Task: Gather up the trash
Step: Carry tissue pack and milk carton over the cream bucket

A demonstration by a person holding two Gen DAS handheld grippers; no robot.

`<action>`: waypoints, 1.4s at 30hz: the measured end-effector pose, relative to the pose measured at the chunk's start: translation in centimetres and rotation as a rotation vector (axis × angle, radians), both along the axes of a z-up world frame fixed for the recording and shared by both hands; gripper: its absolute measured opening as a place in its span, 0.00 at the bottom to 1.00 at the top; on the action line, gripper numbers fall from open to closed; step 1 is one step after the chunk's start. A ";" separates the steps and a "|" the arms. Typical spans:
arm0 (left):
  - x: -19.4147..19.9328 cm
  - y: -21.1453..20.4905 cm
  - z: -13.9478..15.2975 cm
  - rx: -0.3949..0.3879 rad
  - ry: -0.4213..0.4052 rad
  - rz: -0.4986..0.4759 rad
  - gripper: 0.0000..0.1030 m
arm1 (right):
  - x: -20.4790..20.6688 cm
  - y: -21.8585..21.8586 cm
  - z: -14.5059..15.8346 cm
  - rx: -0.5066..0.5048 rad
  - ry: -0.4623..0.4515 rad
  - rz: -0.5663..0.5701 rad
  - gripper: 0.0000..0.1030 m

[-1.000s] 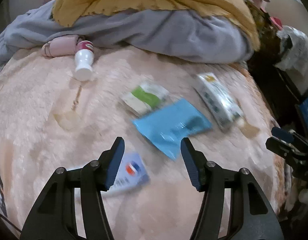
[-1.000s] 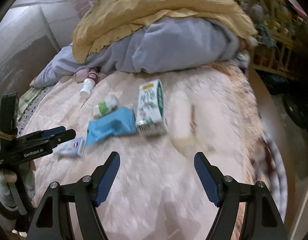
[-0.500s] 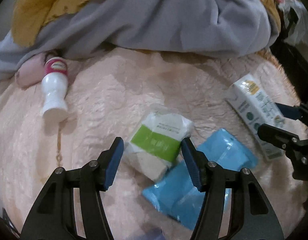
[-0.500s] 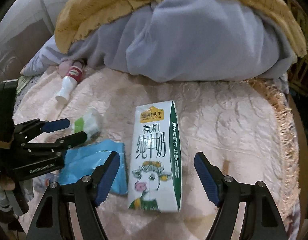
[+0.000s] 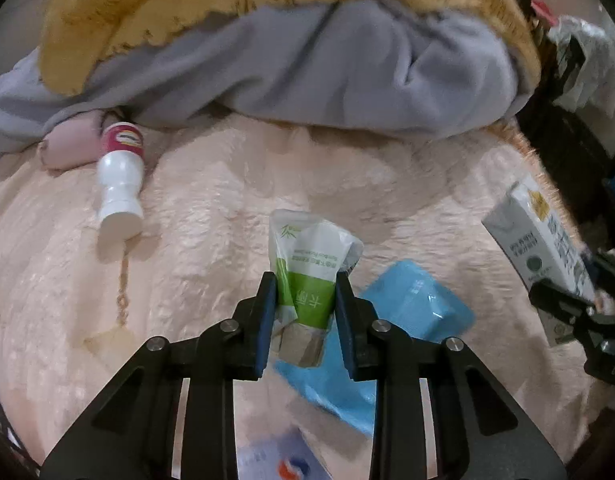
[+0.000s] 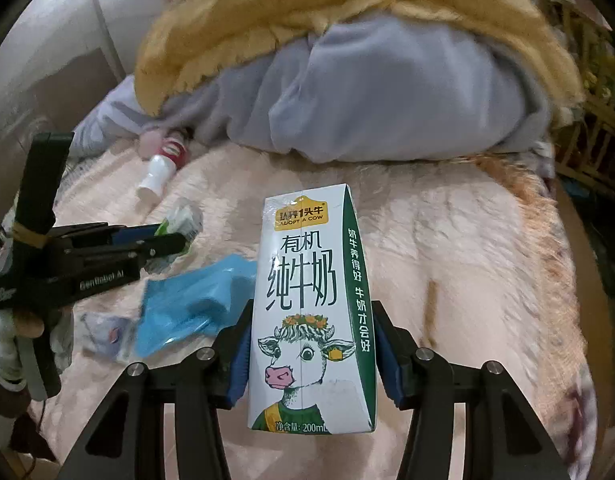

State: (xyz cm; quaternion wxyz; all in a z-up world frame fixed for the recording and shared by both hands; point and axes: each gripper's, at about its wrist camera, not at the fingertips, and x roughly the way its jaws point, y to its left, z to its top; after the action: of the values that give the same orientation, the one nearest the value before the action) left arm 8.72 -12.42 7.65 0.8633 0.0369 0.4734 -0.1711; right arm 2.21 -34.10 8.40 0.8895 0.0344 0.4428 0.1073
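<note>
My left gripper [image 5: 305,280] is closing on a green-and-white tissue packet [image 5: 307,248], which stands crumpled between its blue pads on the pink blanket [image 5: 387,184]. My right gripper [image 6: 312,312] is closing on a white milk carton [image 6: 307,264] with a cow on it; the pads touch both its sides. In the left wrist view the carton [image 5: 535,240] shows at the right edge. A blue pouch [image 5: 411,304] lies between the two grippers. A white bottle [image 5: 119,184] with a red cap lies at the far left. A small white, blue and red packet [image 5: 283,460] lies under the left gripper.
A heap of grey and yellow bedding [image 5: 307,72] closes off the far side of the bed. The fringed blanket edge [image 6: 555,240] drops off to the right beside dark furniture. A gloved hand [image 6: 11,344] holds the left gripper at the right wrist view's left edge.
Both grippers have moved forward and down. The left one has narrowed onto the tissue packet and tipped it upright; the right one has narrowed onto the milk carton.
</note>
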 end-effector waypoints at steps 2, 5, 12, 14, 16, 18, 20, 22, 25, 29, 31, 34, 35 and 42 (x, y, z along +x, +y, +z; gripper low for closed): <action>-1.6 0.2 1.3 -0.014 -0.013 0.002 0.25 | -2.0 -0.5 0.9 0.008 -0.015 -0.012 0.50; -3.9 -0.3 2.6 -0.040 -0.029 -0.009 0.25 | -4.8 -1.3 1.9 0.020 -0.027 -0.033 0.50; -10.7 -5.5 4.8 -0.044 -0.080 -0.080 0.25 | -11.4 -3.4 3.8 0.030 -0.053 -0.111 0.50; -11.9 -6.6 5.0 -0.053 -0.079 -0.100 0.25 | -12.6 -3.8 4.0 0.028 -0.056 -0.128 0.50; -13.6 -8.2 5.4 -0.055 -0.089 -0.127 0.25 | -13.8 -4.4 4.1 0.021 -0.056 -0.146 0.50; -14.6 -9.4 5.6 -0.063 -0.099 -0.150 0.25 | -15.1 -5.2 4.2 0.017 -0.053 -0.164 0.50; -15.5 -10.5 6.0 -0.065 -0.102 -0.171 0.25 | -16.1 -6.0 4.3 0.019 -0.052 -0.180 0.50; -16.6 -11.8 6.3 -0.063 -0.108 -0.197 0.25 | -17.5 -7.0 4.4 0.027 -0.054 -0.197 0.50; -18.0 -13.5 6.8 -0.063 -0.125 -0.229 0.25 | -19.0 -8.1 4.9 0.027 -0.066 -0.222 0.50; -19.0 -15.3 7.2 -0.067 -0.129 -0.261 0.25 | -20.7 -9.6 5.4 0.028 -0.080 -0.255 0.50; -19.4 -16.4 7.2 -0.065 -0.130 -0.278 0.25 | -21.3 -10.3 5.6 0.019 -0.083 -0.269 0.50; -20.2 -17.9 7.2 -0.061 -0.128 -0.302 0.25 | -22.2 -11.3 5.8 0.009 -0.090 -0.290 0.50; -20.3 -18.2 7.2 -0.059 -0.130 -0.309 0.25 | -22.5 -11.7 5.8 0.010 -0.090 -0.297 0.50; -21.3 -21.2 7.3 -0.060 -0.125 -0.354 0.25 | -24.2 -14.4 5.8 0.014 -0.091 -0.345 0.50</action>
State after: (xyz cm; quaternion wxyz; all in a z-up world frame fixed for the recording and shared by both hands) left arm -12.61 -33.63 14.91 0.8482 0.1045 0.3996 -0.3316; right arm -21.97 -48.52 14.21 0.9137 0.1111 0.3887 -0.0424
